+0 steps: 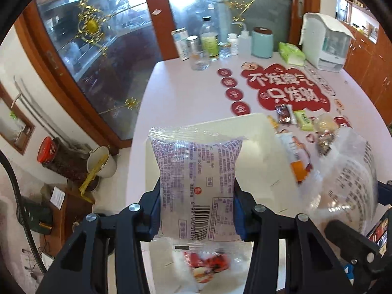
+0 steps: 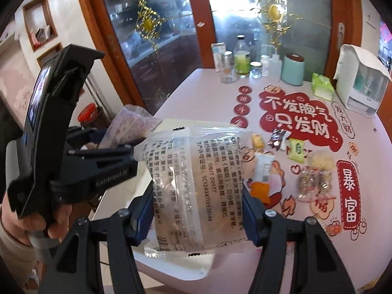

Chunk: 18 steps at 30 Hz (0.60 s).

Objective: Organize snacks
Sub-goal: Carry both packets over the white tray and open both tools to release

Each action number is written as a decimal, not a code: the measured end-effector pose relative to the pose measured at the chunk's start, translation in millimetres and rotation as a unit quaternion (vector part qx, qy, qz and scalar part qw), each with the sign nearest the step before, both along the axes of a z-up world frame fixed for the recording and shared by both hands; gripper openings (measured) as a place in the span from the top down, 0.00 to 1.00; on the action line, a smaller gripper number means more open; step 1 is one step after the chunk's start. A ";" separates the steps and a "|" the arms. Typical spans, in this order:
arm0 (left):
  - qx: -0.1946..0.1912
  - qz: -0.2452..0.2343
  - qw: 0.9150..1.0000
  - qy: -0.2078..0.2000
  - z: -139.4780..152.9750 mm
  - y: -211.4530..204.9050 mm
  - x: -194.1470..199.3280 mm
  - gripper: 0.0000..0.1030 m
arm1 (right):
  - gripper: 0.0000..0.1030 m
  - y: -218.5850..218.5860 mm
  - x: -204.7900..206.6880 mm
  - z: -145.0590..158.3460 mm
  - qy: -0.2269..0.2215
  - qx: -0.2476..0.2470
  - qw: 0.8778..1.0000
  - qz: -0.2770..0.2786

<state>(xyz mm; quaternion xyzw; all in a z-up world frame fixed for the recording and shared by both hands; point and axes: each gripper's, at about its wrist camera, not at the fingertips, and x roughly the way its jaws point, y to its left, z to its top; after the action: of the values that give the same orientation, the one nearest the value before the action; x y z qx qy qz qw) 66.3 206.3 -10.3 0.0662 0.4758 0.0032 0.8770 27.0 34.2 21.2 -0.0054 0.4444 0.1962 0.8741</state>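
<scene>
Spreading across both views, the pale round table (image 2: pixel 355 252) carries a red slogan decal (image 2: pixel 297 120) at its centre and a row of bottles and jars (image 1: pixel 208 44) at the 12 o'clock edge. A white box (image 1: pixel 245 132), which I take to be the container for the snacks, sits at the near edge, toward 6 o'clock, directly under both tools.

The left gripper (image 1: pixel 197 208) is clamped on a purple-printed snack packet (image 1: pixel 196 171), pinching it at its waist so the wrapper bulges above the jaws; it hangs over the white box. The right gripper (image 2: pixel 198 210) squeezes a clear-wrapped pastry packet (image 2: pixel 196 178) the same way, just beside the other, and its packet shows blurred at 3 o'clock in the left view. The person's left hand (image 2: pixel 29 218) grips the left tool's handle at 9 o'clock in the right view.

Loose snacks remain on the table near 2 o'clock of the box: an orange-and-white sachet (image 2: pixel 263 176), a green packet (image 2: pixel 297 150), a brown wrapper (image 2: pixel 276 138) and clear-wrapped candies (image 2: pixel 314 183).

To do this step well, I would lower each packet until it nearly rests on the box floor before easing the jaws apart, one tool at a time, so the soft pastries are not crushed and the two packets do not collide or slide out.
</scene>
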 end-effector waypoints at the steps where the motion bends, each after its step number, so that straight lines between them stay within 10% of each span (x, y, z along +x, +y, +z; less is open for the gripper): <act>1: -0.002 0.002 1.000 0.003 -2.8 4.8 -0.1 0.55 | 0.40 4.7 -0.8 -2.1 0.005 -0.002 1.000 0.002; 18: -0.041 0.006 0.999 0.015 -22.3 20.9 12.1 0.55 | 0.39 35.3 -14.6 -31.5 0.073 -0.033 0.997 0.007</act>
<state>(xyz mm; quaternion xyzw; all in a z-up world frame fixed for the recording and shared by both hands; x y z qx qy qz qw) 78.4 227.2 -32.6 0.0274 0.4891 -0.0122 0.8717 12.3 69.5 -10.3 -0.0230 0.5136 0.1878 0.8369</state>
